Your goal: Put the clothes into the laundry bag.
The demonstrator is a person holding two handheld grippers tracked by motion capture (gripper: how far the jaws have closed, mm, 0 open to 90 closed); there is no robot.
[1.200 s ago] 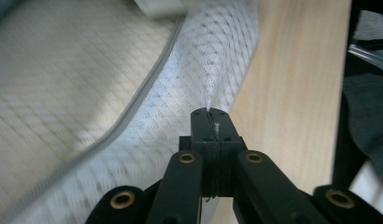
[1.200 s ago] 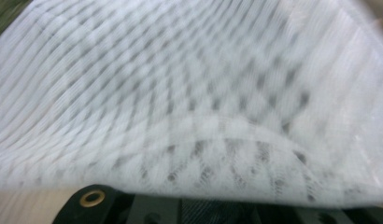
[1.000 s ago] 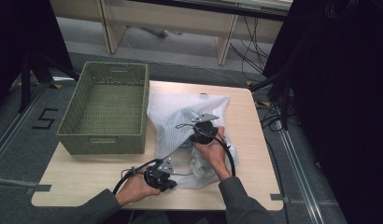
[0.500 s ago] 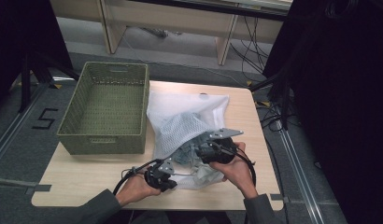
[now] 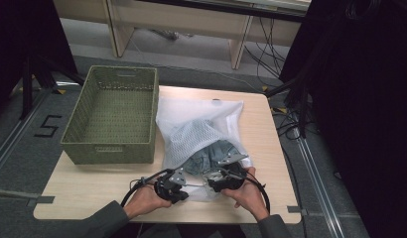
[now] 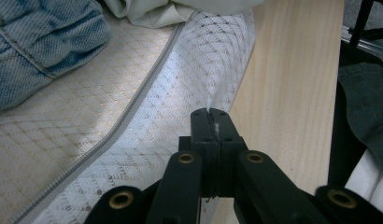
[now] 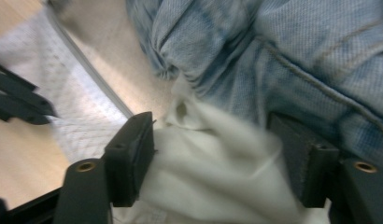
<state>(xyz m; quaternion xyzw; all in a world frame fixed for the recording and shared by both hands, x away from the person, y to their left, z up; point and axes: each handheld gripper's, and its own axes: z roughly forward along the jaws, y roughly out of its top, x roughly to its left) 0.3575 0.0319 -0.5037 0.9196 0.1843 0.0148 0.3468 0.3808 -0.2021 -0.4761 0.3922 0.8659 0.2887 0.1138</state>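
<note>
Wooden table (image 5: 117, 181) carries a green basket (image 5: 112, 116) beside a white mesh bag (image 5: 201, 131). Left gripper (image 6: 211, 116) pinches the bag's rim; right gripper (image 7: 210, 154), fingers spread, straddles white cloth (image 7: 213, 182) by denim (image 7: 283, 51) inside. Emptying seems underway; closing comes next.

White mesh laundry bag (image 5: 201, 124) flat on table, mouth open, blue denim (image 5: 211, 151) and white cloth (image 7: 213, 172) inside

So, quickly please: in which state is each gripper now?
Left gripper: shut on the edge of the white mesh laundry bag.
Right gripper: open, jaws either side of a white cloth.
</note>
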